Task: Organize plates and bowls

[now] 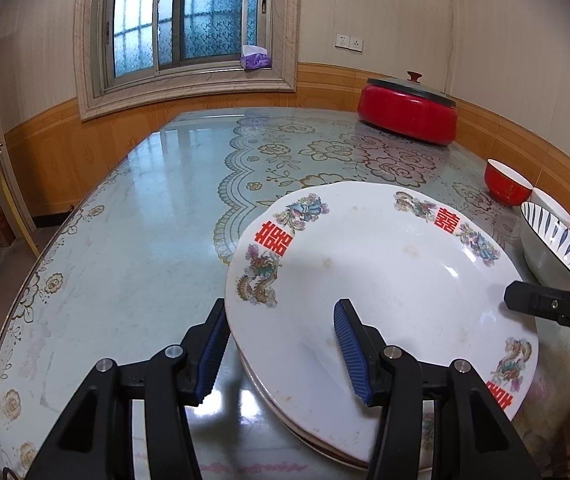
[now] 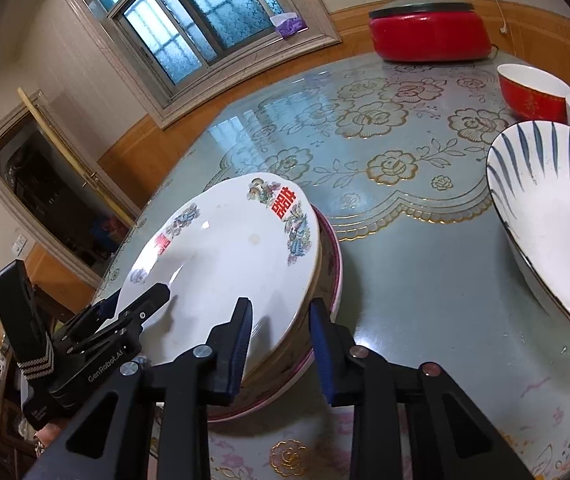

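At the surface's near edge, my left gripper (image 1: 281,344) and right gripper (image 2: 281,344) each straddled the white plate's (image 1: 385,272) rim. Whether either one pinched it, I couldn't tell; I meant to settle it onto the plate below (image 2: 331,264).

Left wrist view: close, angled down along black blue-padded left tongs (image 1: 283,346) toward window wall. Right wrist view: close, from opposite rim. Shared: white dragon-patterned plate (image 1: 381,280) (image 2: 225,264), red lidded pot (image 1: 407,114) (image 2: 429,36) beyond both tongs.
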### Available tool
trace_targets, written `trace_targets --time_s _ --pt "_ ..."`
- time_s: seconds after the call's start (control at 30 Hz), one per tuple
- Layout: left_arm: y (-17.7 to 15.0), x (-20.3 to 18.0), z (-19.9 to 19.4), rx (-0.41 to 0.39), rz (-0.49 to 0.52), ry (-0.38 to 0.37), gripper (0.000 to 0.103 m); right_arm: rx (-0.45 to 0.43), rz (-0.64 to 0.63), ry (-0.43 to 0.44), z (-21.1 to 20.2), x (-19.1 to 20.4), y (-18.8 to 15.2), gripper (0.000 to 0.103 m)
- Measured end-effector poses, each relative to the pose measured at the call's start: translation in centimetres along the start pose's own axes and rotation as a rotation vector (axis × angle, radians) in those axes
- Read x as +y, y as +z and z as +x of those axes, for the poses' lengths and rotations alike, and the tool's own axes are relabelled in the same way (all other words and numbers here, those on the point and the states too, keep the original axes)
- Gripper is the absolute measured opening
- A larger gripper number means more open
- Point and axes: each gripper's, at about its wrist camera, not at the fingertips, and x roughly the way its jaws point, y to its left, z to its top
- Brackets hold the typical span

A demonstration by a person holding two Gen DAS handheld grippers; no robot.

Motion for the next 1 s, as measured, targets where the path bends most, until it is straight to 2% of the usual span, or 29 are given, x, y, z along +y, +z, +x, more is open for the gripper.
trace_targets --time_s 0.17,0.27,0.33,0.37,0.43,0.57,0.63,0.77,1.0 --pt "-0.4 0.0 -0.6 0.002 -0.017 -0.021 0.055 -0.052 0.042 0.015 -1.4 -0.5 -0.7 0.033" --pt "-0.8 -0.1 -1.5 0.006 -0.029 -0.012 0.056 -0.058 0.009 -0.04 -2.2 0.1 -1.3 0.034" --pt "-1.0 -0.2 -2.3 0.005 -0.032 -0.001 0.061 -0.049 -0.042 -0.06 -2.5 0.8 -2.0 0.034" --pt "-1.2 -0.3 -2.7 0.002 -0.033 -0.001 0.063 -0.039 -0.053 -0.069 -2.4 0.9 -2.1 0.037" --pt "-1.7 -0.3 -3.1 0.011 -0.041 -0.015 0.066 -0.03 -0.044 -0.045 -2.5 0.9 -2.5 0.038" --pt "-2.2 -0.2 -3.5 0.039 -0.095 -0.12 0.067 -0.007 0.009 -0.004 -2.4 0.5 -2.8 0.039" --pt "-2.4 -0.4 -3.6 0.043 -0.104 -0.143 0.068 -0.002 0.026 0.012 -2.6 0.2 -2.9 0.041" --pt "-2.7 -1.0 -4.0 0.042 -0.108 -0.17 0.075 -0.002 0.065 0.023 -3.0 -0.3 -3.6 0.043" --pt "-3.0 -1.0 -3.8 0.023 -0.126 -0.173 0.077 0.03 0.115 0.121 -1.9 -0.5 -3.6 0.043"
